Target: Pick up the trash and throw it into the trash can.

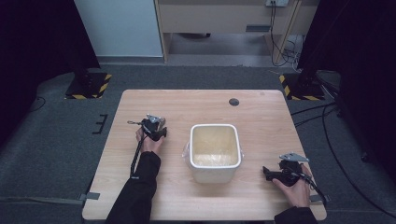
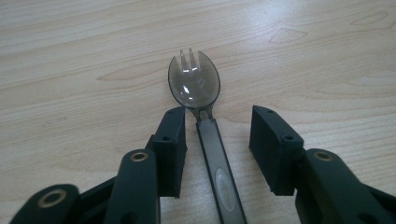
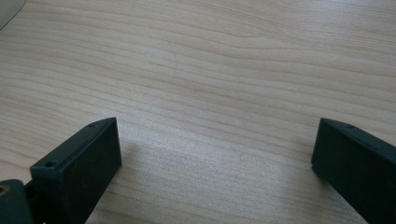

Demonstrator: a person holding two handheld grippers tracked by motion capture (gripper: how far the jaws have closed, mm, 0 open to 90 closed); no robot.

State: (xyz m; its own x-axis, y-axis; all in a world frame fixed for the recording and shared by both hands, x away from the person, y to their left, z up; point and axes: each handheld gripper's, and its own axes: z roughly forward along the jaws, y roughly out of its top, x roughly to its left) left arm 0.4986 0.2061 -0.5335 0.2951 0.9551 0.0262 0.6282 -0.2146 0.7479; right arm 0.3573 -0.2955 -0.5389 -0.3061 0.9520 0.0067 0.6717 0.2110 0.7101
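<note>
A dark translucent spork (image 2: 194, 86) lies flat on the wooden table (image 1: 261, 121), its tined bowl pointing away from the camera. My left gripper (image 2: 218, 122) is open, low over the table, with one jaw on each side of the spork's handle and a gap on both sides. In the high view the left gripper (image 1: 158, 128) sits left of a white square container (image 1: 215, 173) at the table's centre. My right gripper (image 1: 267, 172) rests near the front right, jaws pointing toward the container. It is open (image 3: 218, 128) over bare wood.
The container looks empty inside, with clear plastic showing at its left side. A small dark round grommet (image 1: 234, 101) sits at the table's far side. A corner of the white container (image 3: 9, 9) shows in the right gripper view. Black stands with striped bases (image 1: 88, 86) flank the table.
</note>
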